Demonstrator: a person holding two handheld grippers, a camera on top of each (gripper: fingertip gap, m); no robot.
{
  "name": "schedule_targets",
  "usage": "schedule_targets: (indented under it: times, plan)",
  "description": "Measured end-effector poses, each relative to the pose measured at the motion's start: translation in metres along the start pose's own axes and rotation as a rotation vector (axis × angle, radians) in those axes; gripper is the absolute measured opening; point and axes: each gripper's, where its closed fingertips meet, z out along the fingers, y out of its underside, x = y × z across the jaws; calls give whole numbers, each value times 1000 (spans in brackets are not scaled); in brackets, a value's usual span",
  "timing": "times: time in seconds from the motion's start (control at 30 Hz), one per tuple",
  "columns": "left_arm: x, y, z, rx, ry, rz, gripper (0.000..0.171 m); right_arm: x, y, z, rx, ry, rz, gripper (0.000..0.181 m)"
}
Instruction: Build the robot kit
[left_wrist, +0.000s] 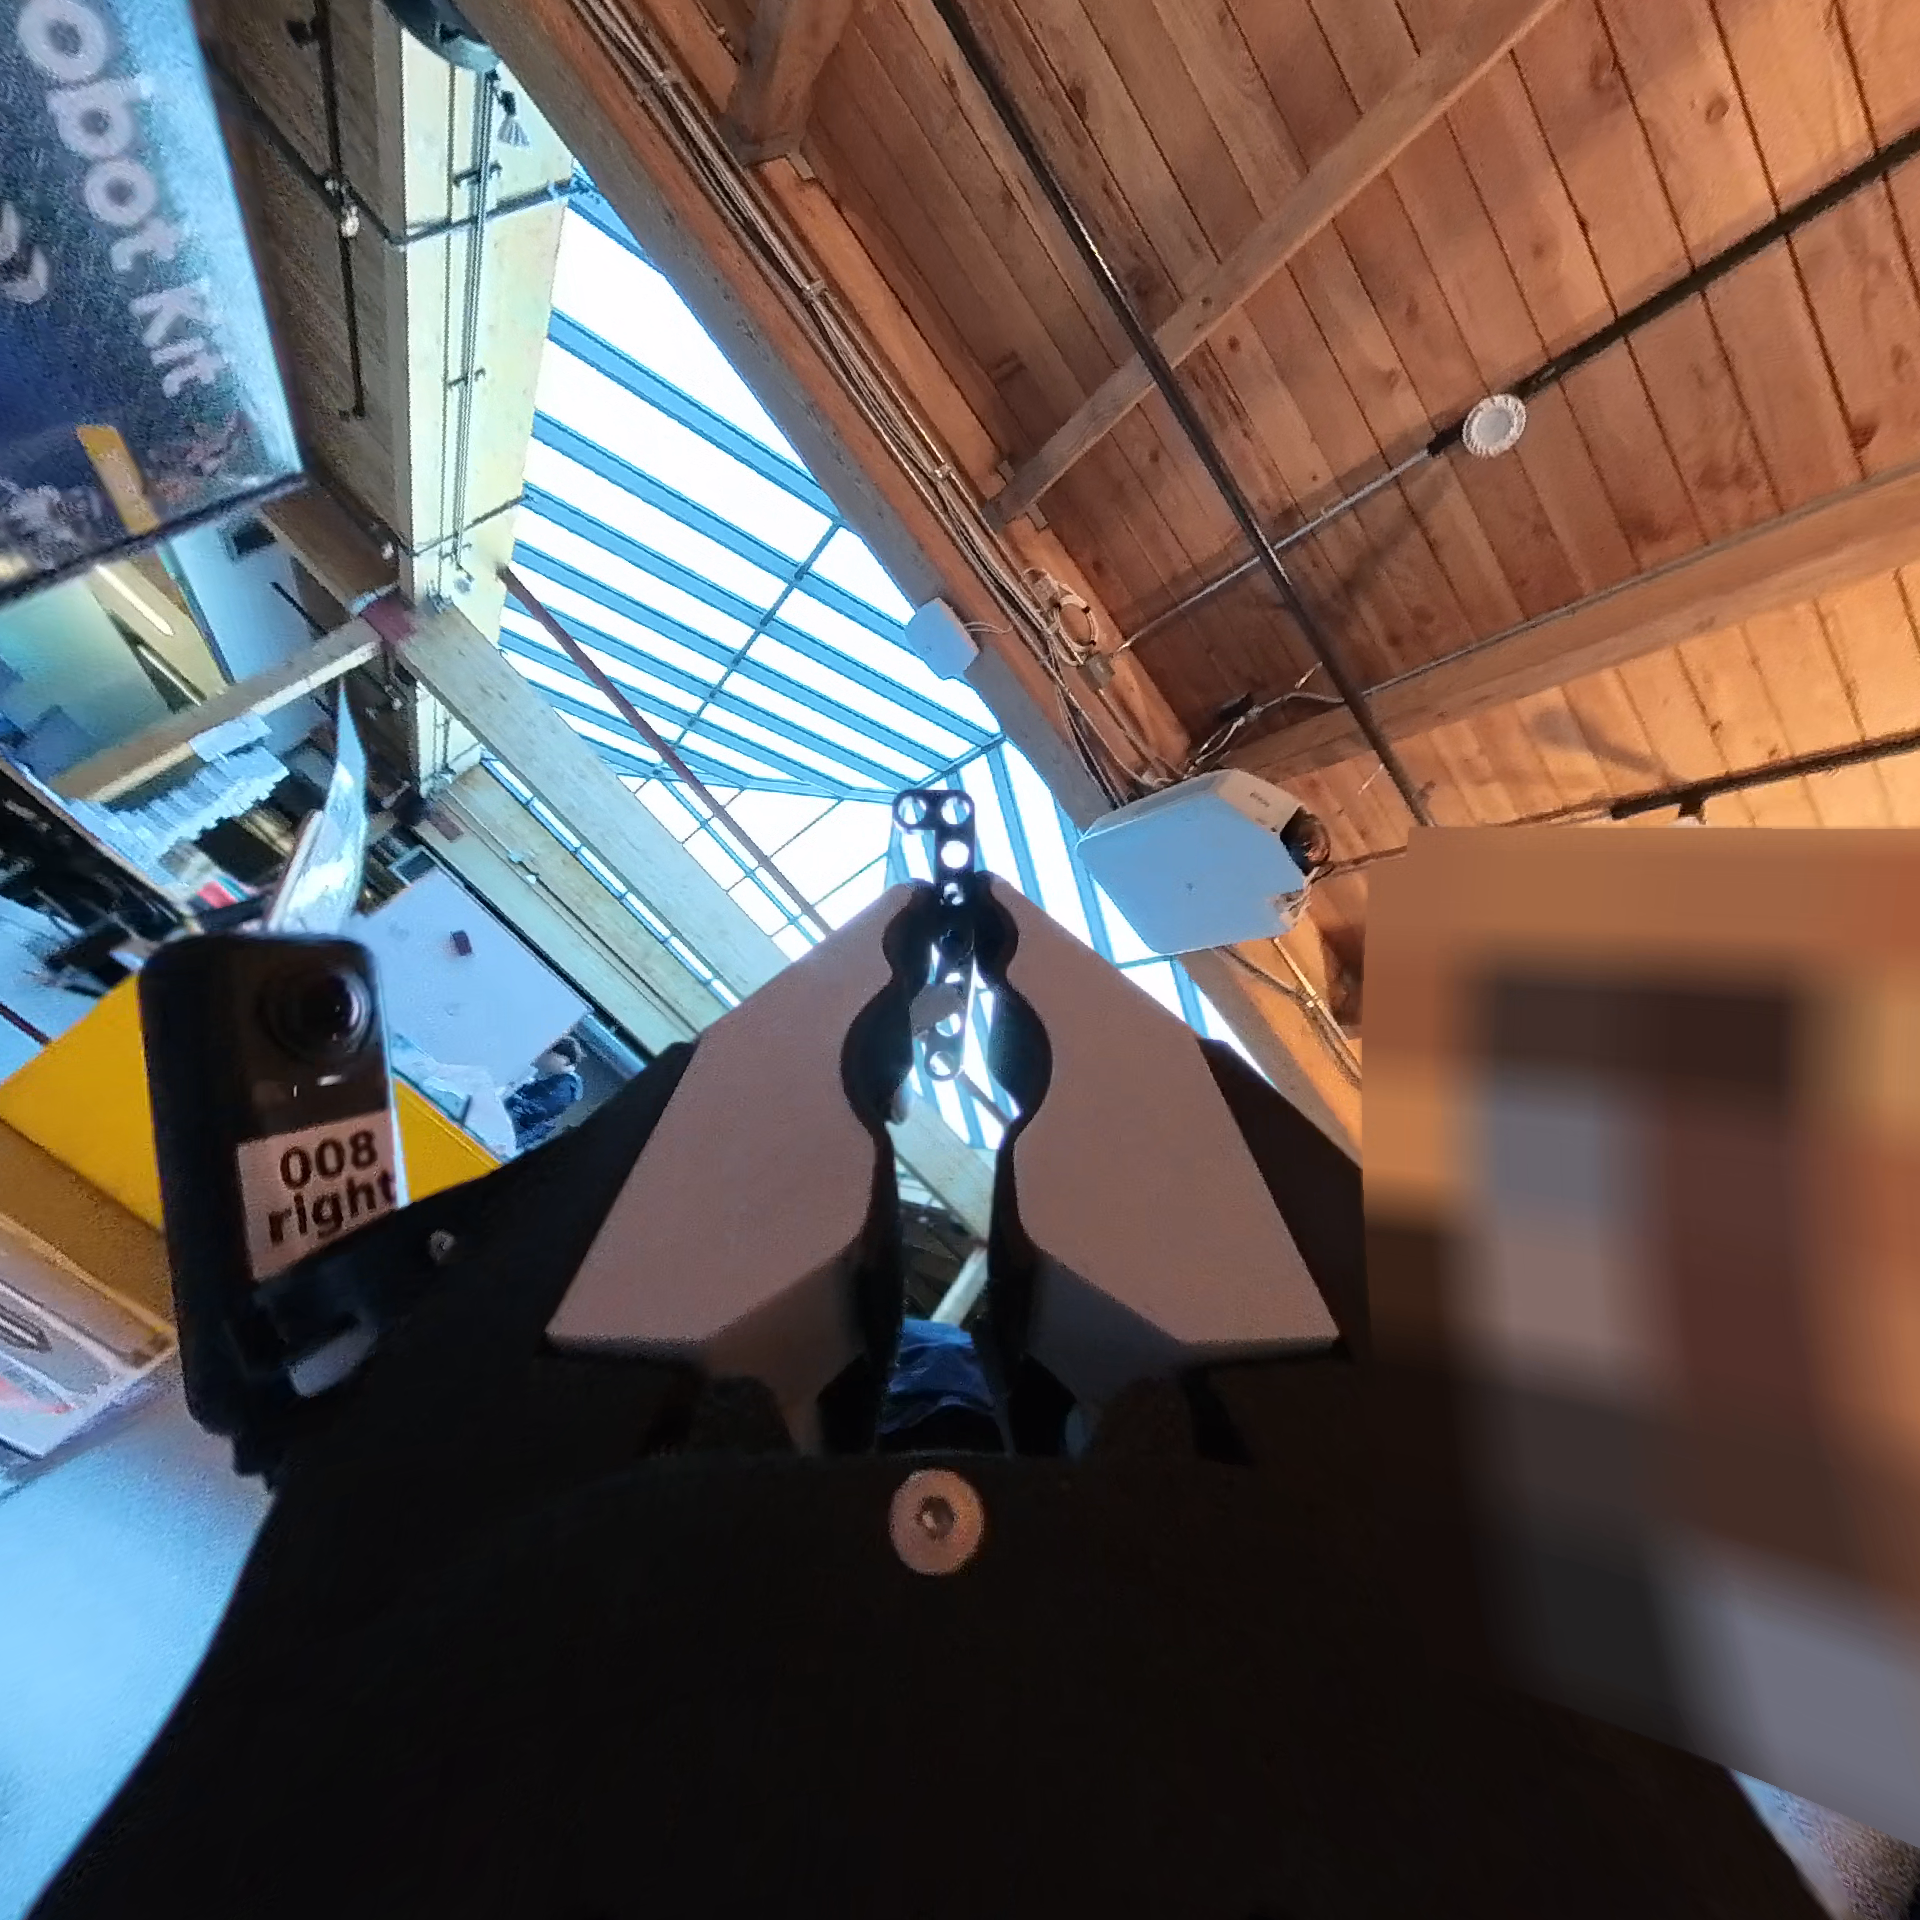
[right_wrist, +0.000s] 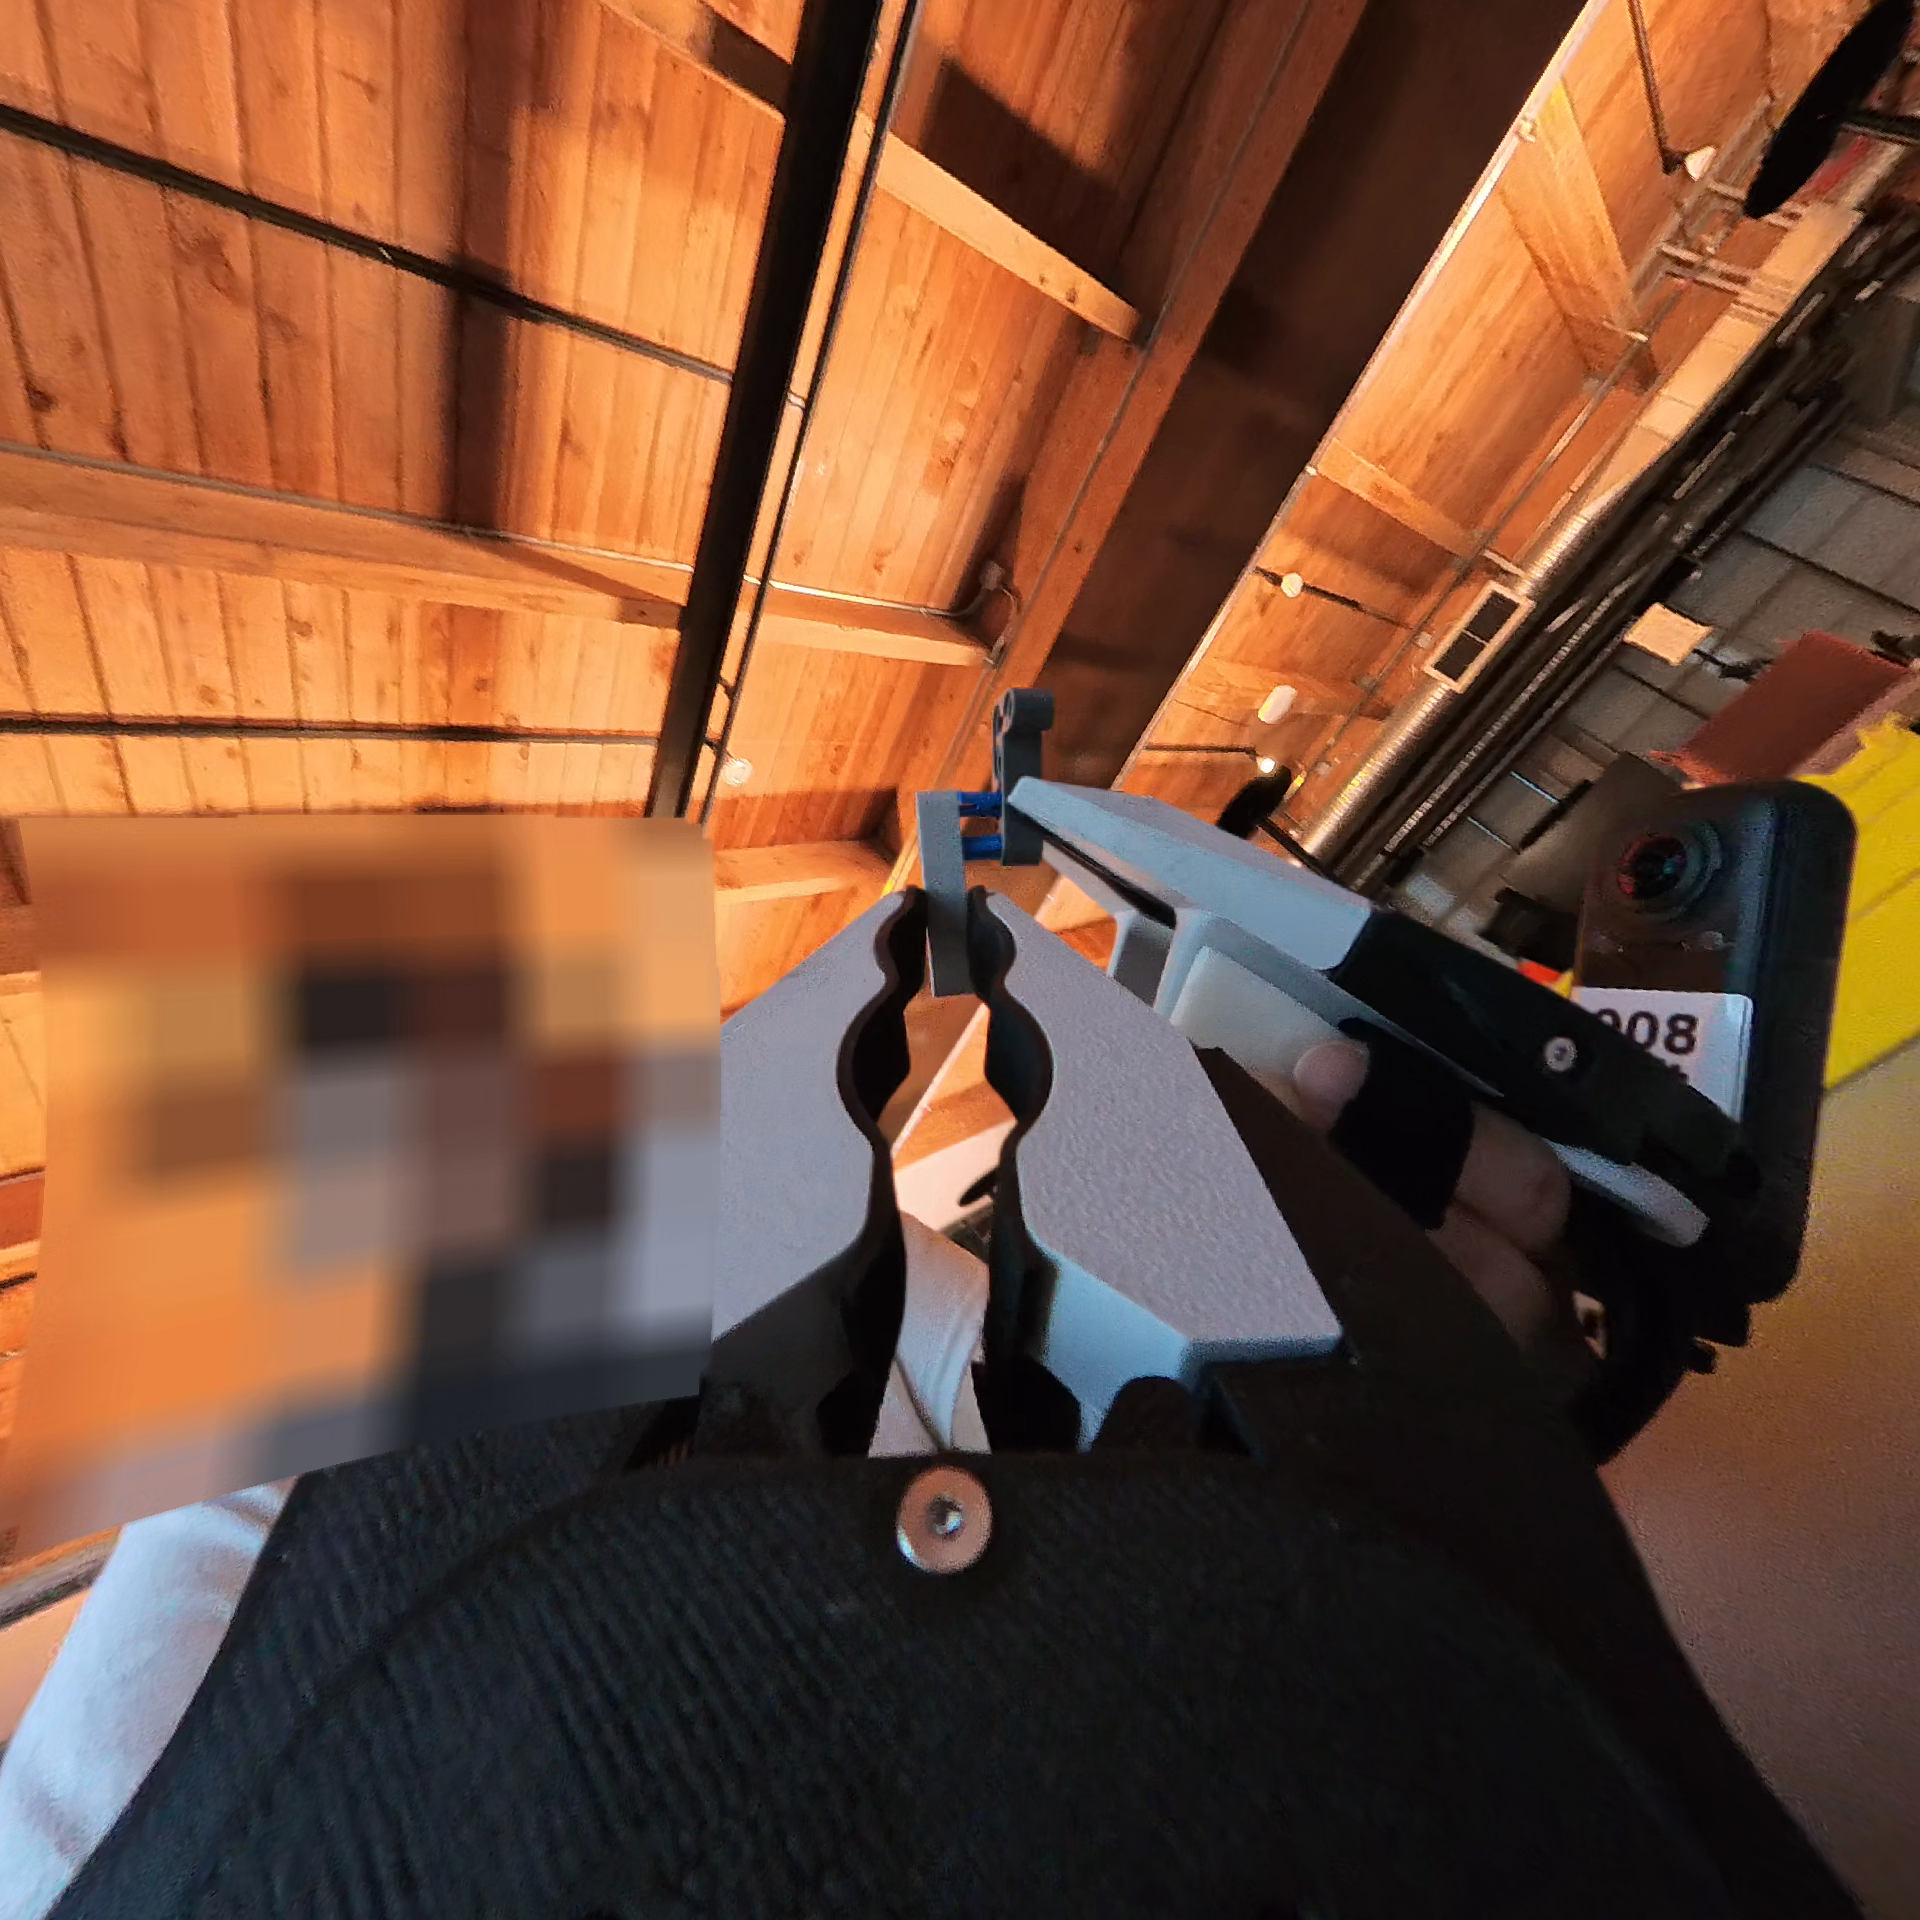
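Both grippers point up toward the wooden ceiling. My left gripper (left_wrist: 948, 896) is shut on a black T-shaped beam with holes (left_wrist: 935, 831) that sticks out past the fingertips. A grey holed piece (left_wrist: 938, 1023) shows lower in the gap between the fingers. My right gripper (right_wrist: 948, 906) is shut on a flat grey beam (right_wrist: 943, 894). In the right wrist view the left gripper (right_wrist: 1023, 831) reaches in from the right, holding the dark beam (right_wrist: 1023, 727) side-on. Two blue pins (right_wrist: 977, 823) span between the dark beam and the grey beam.
The right gripper's black camera (left_wrist: 265, 1081) shows at the left; the left gripper's camera (right_wrist: 1704, 914) and a gloved hand (right_wrist: 1455, 1153) at the right. Overhead are a wooden plank ceiling (left_wrist: 1351, 312), a skylight (left_wrist: 707, 582) and a white box-shaped device (left_wrist: 1195, 857). The tips of both grippers are at nearly the same place.
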Motion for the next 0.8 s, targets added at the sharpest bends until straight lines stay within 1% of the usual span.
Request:
schedule_targets:
  times: [0.13, 0.23, 0.37, 0.57, 0.8]
  plan:
    - [4, -1, 1, 12, -10, 42, 4, 0, 1, 3, 28, -58, 59, 5]
    - [2, -3, -1, 20, -35, 64, 4, 3, 0, 2, 27, -31, 36, 6]
    - [3, 0, 2, -10, -53, 117, 4, -2, -1, 1, 22, -28, 14, 6]
    - [1, -2, 0, -12, -60, 125, 4, 0, -4, 0, 72, -55, 79, 6]
    - [0, -2, 0, -15, -65, 126, 4, 1, -7, 0, 93, -38, 82, 6]
